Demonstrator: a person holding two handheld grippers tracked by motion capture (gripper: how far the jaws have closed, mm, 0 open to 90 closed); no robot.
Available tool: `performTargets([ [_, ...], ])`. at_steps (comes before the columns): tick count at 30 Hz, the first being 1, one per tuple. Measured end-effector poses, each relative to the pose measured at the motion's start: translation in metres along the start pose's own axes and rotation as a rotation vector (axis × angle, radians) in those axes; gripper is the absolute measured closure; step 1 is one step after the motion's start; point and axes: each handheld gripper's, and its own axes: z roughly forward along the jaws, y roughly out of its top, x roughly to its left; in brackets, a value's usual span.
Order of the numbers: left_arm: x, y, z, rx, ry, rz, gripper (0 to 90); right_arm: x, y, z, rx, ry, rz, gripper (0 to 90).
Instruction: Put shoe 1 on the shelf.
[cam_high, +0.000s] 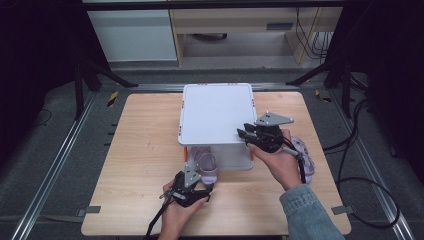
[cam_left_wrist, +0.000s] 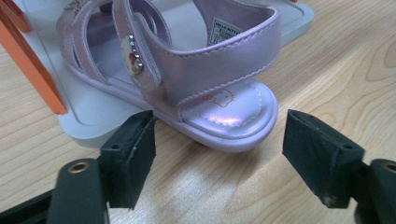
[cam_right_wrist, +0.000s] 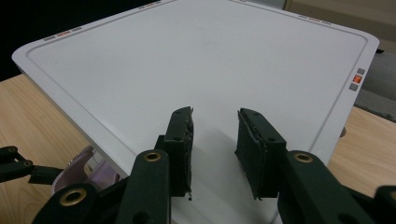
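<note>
Nearest the person, the left gripper (cam_high: 209, 190) stands released, its pads clear of the shiny lilac strapped sandal (cam_left_wrist: 187, 70), whose heel juts from the white plastic shoe box (cam_high: 216, 116). Farther off, the right gripper (cam_right_wrist: 214, 140) hovers half-parted, empty, over the lid.

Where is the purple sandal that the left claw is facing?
In the high view, the purple sandal sits near the table's front middle, toe inside the white box's open front, heel sticking out toward the left claw, whose open jaws flank the heel without touching.
</note>
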Motion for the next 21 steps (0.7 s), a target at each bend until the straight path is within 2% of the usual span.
performTargets([
  [8,0.003,-0.001,-0.001,0.021,-0.003,0.016,29.1,0.000,0.000,0.000,0.000,0.000,-0.002,65.3],
  [15,0.012,-0.003,-0.006,0.029,0.017,0.005,31.2,0.000,0.000,0.000,-0.002,0.000,-0.005,65.3],
  [21,0.015,-0.003,-0.006,0.028,0.013,0.020,42.9,0.000,0.000,0.000,-0.002,0.001,-0.007,65.3],
])
